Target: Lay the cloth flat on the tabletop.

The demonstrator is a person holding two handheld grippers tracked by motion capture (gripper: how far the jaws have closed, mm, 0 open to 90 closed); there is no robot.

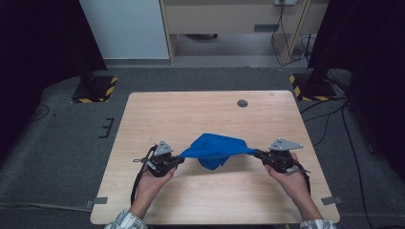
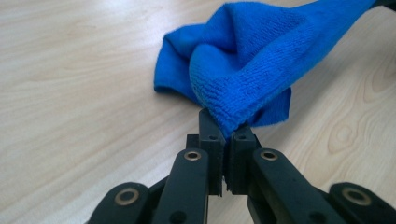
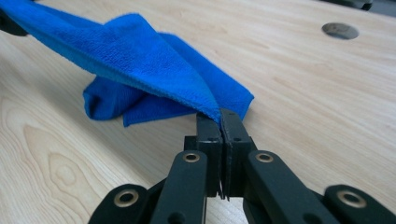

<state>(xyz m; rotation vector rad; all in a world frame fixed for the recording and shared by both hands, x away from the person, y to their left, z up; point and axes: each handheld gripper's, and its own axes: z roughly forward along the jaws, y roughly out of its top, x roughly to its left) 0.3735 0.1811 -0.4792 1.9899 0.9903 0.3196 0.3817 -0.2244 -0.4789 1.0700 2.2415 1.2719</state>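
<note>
Between 2 tools point(image 1: 180, 160) point(image 1: 258, 154), blue cloth point(image 1: 217, 148).

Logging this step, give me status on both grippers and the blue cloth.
Left gripper and right gripper shut on blue cloth corners. Cloth stretched between, middle sagging. Table clear around.

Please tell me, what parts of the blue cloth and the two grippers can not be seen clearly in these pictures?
- Blue cloth, high view: its sagging middle folds over itself, hiding the underside.
- Left gripper, left gripper view: the pinched corner is hidden between the shut jaws.
- Right gripper, right gripper view: the same; the cloth's far end leaves the frame's top left.
</note>
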